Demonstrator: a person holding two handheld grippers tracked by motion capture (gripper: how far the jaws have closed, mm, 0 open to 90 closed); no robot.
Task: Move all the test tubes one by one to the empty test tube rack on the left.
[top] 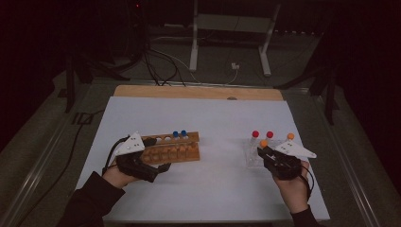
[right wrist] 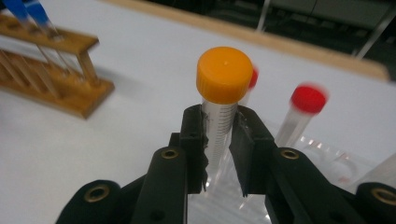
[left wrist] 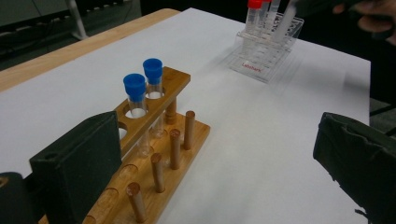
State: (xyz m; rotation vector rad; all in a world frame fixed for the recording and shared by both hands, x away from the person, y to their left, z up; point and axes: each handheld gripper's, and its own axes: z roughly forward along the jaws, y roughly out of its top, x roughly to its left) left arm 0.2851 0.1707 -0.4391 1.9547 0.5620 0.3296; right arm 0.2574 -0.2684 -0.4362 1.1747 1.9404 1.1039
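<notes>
A wooden rack (top: 177, 149) with peg rows lies left of centre and holds two blue-capped tubes (top: 179, 134) upright in its top bar. My left gripper (top: 156, 153) is open, with its jaws either side of the rack's left end. In the left gripper view the same blue-capped tubes (left wrist: 144, 88) stand just past the left jaw. A clear plastic rack (top: 253, 158) at the right holds two red-capped tubes (top: 262, 134) and an orange-capped one (top: 290, 136). My right gripper (right wrist: 219, 135) is shut on another orange-capped tube (right wrist: 223, 77), held upright over the clear rack (right wrist: 336, 168).
A white sheet (top: 213, 113) covers the table, with a wooden edge (top: 198, 92) at the far side. Bare sheet lies between the two racks. Cables and a white stand frame (top: 227, 28) are on the floor beyond.
</notes>
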